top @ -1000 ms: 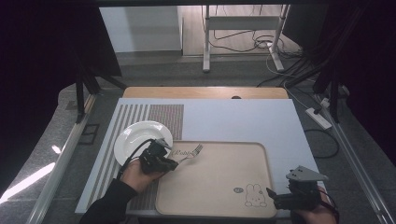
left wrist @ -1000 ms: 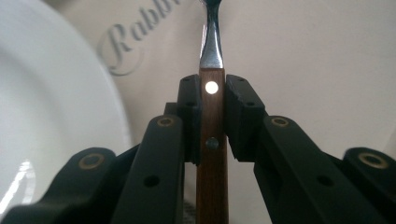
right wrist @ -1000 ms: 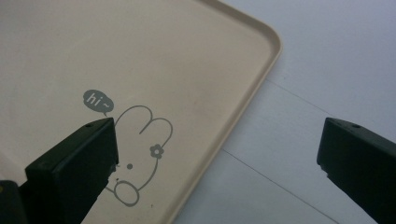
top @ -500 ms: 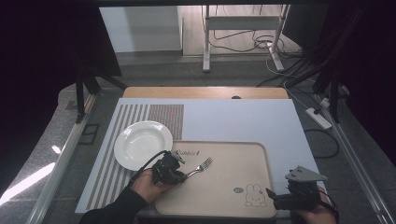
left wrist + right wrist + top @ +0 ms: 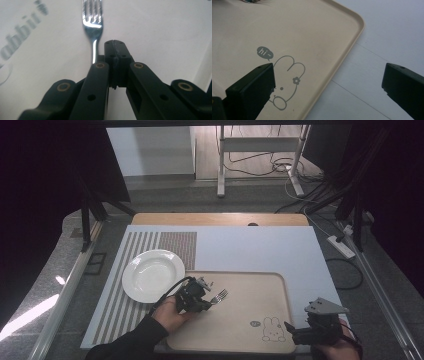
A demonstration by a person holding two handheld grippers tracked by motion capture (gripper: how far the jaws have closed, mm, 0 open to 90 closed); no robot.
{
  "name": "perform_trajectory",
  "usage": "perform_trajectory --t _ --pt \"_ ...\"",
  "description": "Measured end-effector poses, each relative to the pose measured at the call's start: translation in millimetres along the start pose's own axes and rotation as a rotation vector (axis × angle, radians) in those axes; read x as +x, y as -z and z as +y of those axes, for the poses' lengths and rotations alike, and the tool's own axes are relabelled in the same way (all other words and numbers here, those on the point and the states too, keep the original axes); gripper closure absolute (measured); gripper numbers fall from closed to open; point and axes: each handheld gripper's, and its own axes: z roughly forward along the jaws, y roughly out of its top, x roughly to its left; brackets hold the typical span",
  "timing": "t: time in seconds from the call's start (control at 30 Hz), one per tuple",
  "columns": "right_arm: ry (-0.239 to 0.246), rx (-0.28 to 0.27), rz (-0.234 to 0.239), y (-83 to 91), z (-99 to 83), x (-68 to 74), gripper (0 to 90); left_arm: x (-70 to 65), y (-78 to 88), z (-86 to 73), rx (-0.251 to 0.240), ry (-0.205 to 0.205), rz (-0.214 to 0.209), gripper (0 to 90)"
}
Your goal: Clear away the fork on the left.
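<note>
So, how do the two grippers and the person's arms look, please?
Both grippers are black. The left gripper has angular jaw links with brass-coloured pins and small round holes, and a black cable loops from it. The right gripper has blocky black jaws and a grey three-cornered plate on top. The left forearm wears a dark sleeve.

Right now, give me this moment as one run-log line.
left gripper: shut on fork, over tray | right gripper: open, at tray's near right corner | plate: empty, left of tray

Black jaws, brass-ringed pivots, dark sleeve (image 5: 125, 342)
</note>
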Motion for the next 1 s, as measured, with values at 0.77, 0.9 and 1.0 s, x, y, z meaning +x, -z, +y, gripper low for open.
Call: perform_trajectory --t 0.77,0.9,1.0 --pt "0.013 -0.002 0.001 0.1 -0.2 0.8 0.0 25.7 -12.9 6.7 0.022 0.035 0.096 89.1" --pt "0.016 0.001 0.002 0.4 -0.1 1.1 0.0 34.9 -8.8 2.4 0.022 0.065 0.110 89.0" --pt "0.019 0.000 0.002 0.3 -0.2 1.5 0.0 41.2 -6.1 -0.9 0.018 0.088 0.127 88.9"
